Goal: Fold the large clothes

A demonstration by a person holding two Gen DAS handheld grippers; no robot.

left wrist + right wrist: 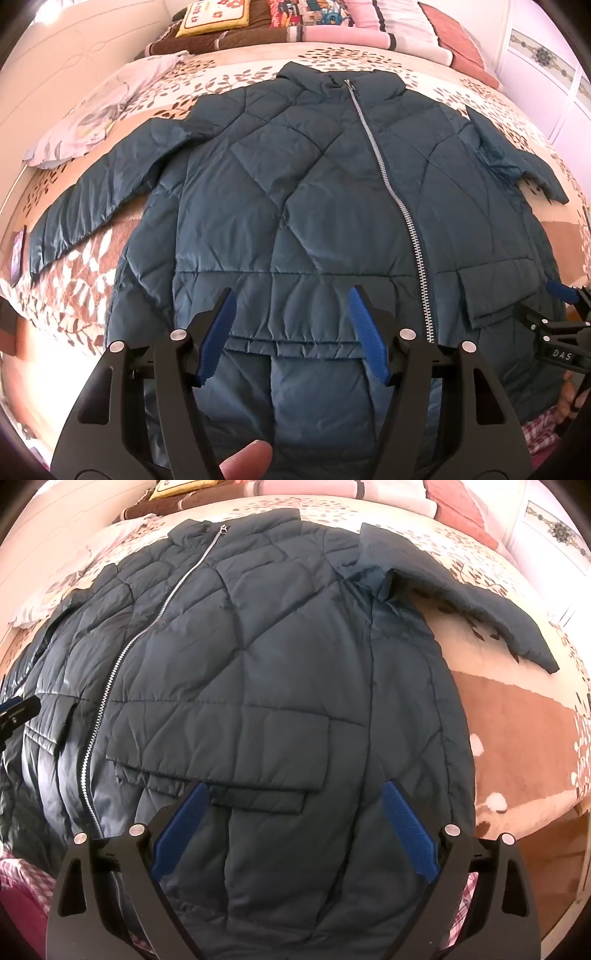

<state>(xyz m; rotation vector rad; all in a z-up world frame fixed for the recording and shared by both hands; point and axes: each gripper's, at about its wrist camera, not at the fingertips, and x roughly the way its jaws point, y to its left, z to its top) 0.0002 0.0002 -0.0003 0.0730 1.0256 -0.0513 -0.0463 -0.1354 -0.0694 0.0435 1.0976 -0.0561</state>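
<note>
Blue-padded fingers (364,325) of the left gripper (293,332) stand partly apart over the jacket's (295,192) hem at 6 o'clock, gripping nothing. Across the zip (384,173), the right gripper (295,827) hangs with its jaws spread wide above a flap pocket (229,746), also empty; whether either touches the cloth cannot be told. Zipped shut, the quilted teal jacket lies flat on a leaf-patterned bedspread (92,273), collar at 12 o'clock, sleeves out toward 9 and 3. Folded bedding (280,22) sits beyond it.
</note>
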